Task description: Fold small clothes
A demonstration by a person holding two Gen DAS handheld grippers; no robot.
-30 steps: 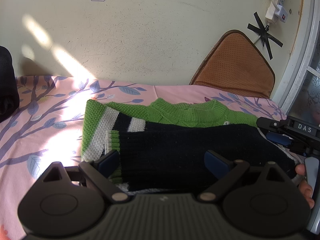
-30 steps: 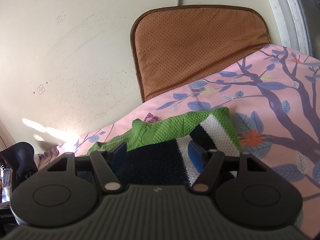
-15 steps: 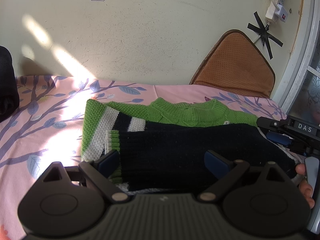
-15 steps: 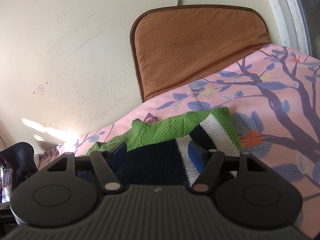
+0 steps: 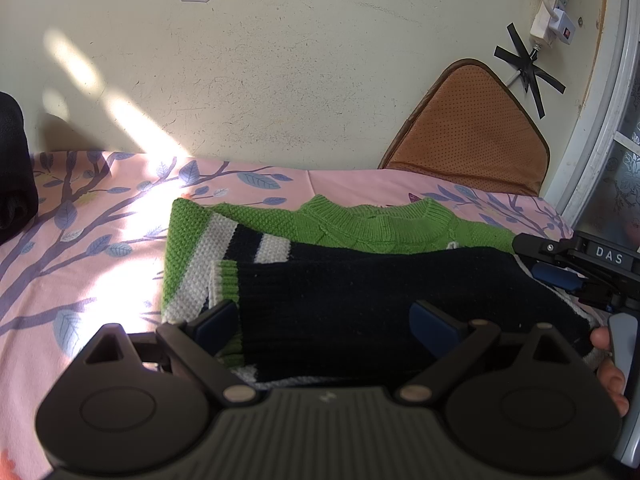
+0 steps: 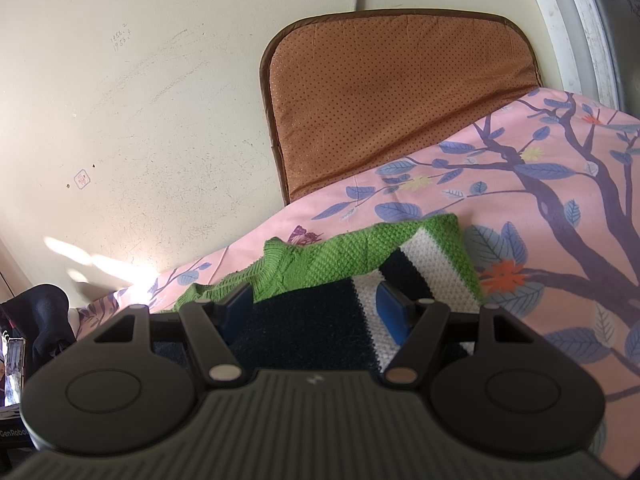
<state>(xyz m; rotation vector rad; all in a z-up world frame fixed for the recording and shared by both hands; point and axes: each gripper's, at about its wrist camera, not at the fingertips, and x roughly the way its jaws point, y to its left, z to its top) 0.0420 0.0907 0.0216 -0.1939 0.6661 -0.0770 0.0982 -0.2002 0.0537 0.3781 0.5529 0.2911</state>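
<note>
**Sleeves in, bottom fold still to come**

We have a small knitted sweater (image 5: 360,280) lying flat on the bed (image 5: 100,240), whose pink sheet carries a leaf print. Taking the sweater's green collar (image 5: 376,220) as our landmark: the collar lies at the far edge, toward the wall (image 5: 280,80); the dark body spreads from it toward us; and the striped sleeves look folded in over the body on both sides of it.

Our left claw (image 5: 324,322) hovers low over the near hem, opposite the collar, its jaws spread with dark knit showing between them but nothing pinched. Our right claw (image 6: 316,306) sits at the other end of that same hem, beside the white and navy stripes, jaws likewise apart and gripping nothing. In the left wrist view it appears at the sweater's right edge, with a person's fingers (image 5: 604,360) on its handle.

We judge the sleeve step done and the bottom-to-top fold in hand. The next move calls for both claws to dip to the hem, close on its two corners together, then lift and carry the edge toward the collar evenly, so the folded sleeves do not slip out. An orange-brown cushion (image 6: 400,100) leans on the wall beyond the collar, well clear of the work.
</note>
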